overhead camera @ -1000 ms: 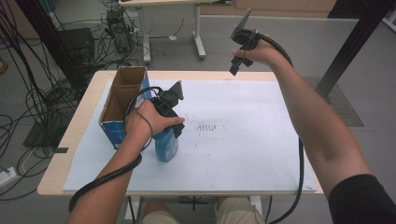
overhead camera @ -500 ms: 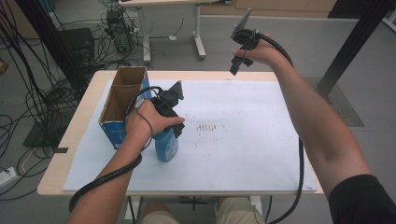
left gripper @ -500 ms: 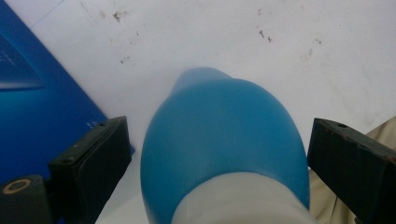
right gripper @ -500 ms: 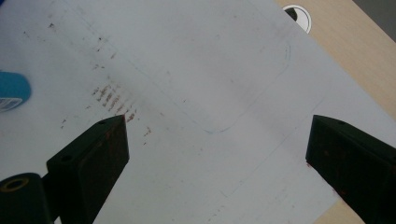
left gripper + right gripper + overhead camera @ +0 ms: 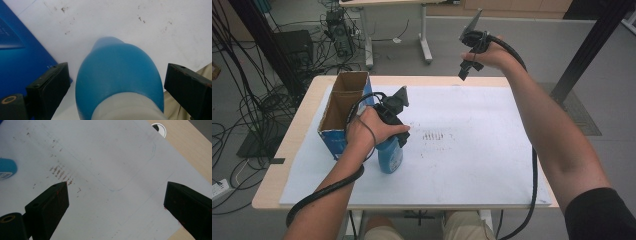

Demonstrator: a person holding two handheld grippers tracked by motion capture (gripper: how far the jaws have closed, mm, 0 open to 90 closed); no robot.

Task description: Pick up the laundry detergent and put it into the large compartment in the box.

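Note:
A blue bottle (image 5: 390, 155) with a pale neck (image 5: 127, 107) rests on the white sheet (image 5: 472, 145) just right of an open cardboard box (image 5: 343, 107) with blue sides (image 5: 20, 60). My left gripper (image 5: 396, 131) is right over the bottle. In the left gripper view it (image 5: 120, 72) is open, one jaw on each side of the blue body with gaps showing. My right gripper (image 5: 468, 64) is held high over the table's back edge; it (image 5: 117, 187) is open with nothing between the jaws, looking down on the stained sheet and a corner of the bottle (image 5: 7, 168).
The wooden table (image 5: 302, 150) carries a cable hole (image 5: 159, 127) near its back right corner. Dark smudges (image 5: 437, 135) mark the sheet's middle. Cables and equipment lie on the floor at left, and another desk's legs (image 5: 424, 30) stand behind.

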